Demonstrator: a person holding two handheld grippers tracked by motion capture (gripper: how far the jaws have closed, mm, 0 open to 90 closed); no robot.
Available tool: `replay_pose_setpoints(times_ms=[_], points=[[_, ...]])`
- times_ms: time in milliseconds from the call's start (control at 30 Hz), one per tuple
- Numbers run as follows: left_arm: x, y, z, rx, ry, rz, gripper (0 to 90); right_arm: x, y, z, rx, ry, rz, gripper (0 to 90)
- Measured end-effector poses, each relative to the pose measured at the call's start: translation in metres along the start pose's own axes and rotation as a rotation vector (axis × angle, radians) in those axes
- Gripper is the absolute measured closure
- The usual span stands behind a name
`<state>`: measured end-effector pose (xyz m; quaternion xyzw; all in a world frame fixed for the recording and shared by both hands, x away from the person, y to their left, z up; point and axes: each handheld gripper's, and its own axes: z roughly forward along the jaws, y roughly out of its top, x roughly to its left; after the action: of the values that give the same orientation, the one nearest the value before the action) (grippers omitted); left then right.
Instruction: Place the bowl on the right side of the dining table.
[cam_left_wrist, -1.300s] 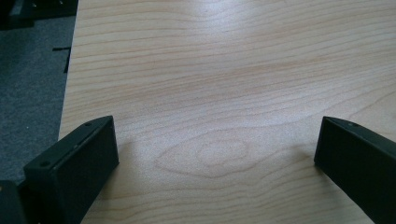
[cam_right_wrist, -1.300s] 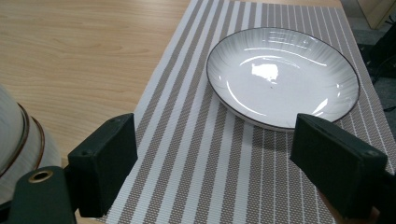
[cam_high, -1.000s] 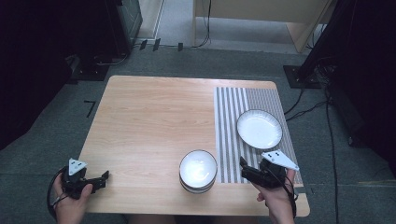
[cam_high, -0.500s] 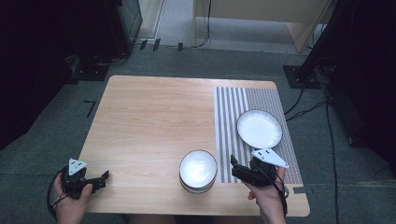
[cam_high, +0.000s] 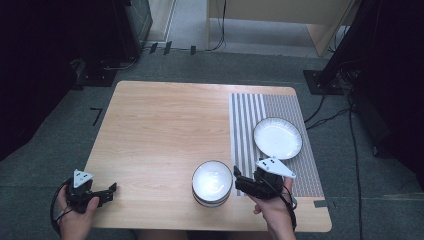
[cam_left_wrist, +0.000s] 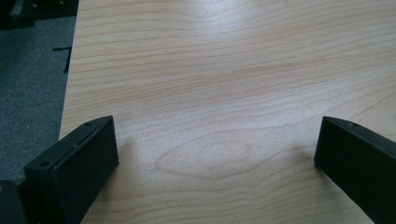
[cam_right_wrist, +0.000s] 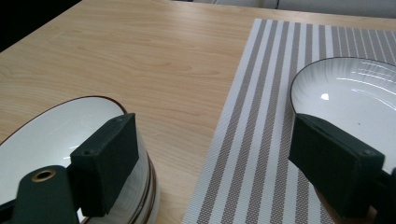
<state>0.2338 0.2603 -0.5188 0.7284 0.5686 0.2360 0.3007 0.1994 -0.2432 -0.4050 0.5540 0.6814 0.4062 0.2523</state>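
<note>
Right gripper (cam_high: 239, 179) sits low at the near edge of the table (cam_high: 165, 130), jaws spread wide and holding nothing. It is just beside the bowl (cam_high: 212, 182), on the bowl's right. In the right gripper view (cam_right_wrist: 215, 163) one jaw hangs over the bowl's (cam_right_wrist: 56, 140) rim and the other stands in front of the plate (cam_right_wrist: 355, 93); whether the near jaw touches the rim, I cannot tell. Between the jaws lie bare wood and the edge of the striped mat (cam_right_wrist: 261, 140).

The bowl, white with a dark rim, stands on the wood near the front edge, just left of the mat (cam_high: 250, 115). It looks like more than one bowl stacked, though that is hard to make out. The plate (cam_high: 277, 138) rests on the mat, beyond the right gripper and apart from the bowl.

Over on the other side, the left gripper (cam_high: 107, 192) is at the table's near left corner, well apart from the bowl. In the left gripper view (cam_left_wrist: 217, 154) its jaws are spread wide over plain wood, with nothing between them.
</note>
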Motion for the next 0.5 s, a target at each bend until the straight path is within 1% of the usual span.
replay_pose_setpoints(times_ms=[167, 233, 333, 500], points=[[0.0, 0.0, 0.0, 0.0, 0.0, 0.0, 0.0, 0.005, 0.001, 0.001, 0.0, 0.012, -0.002, 15.8], [0.0, 0.0, 0.0, 0.0, 0.0, 0.0, 0.0, 0.009, 0.001, 0.003, 0.002, 0.026, -0.005, 15.9], [0.0, 0.0, 0.0, 0.0, 0.0, 0.0, 0.0, 0.012, 0.001, 0.004, 0.004, 0.035, -0.002, 15.9], [0.0, 0.0, 0.0, 0.0, 0.0, 0.0, 0.0, 0.018, 0.001, 0.007, 0.006, 0.039, -0.007, 16.0]])
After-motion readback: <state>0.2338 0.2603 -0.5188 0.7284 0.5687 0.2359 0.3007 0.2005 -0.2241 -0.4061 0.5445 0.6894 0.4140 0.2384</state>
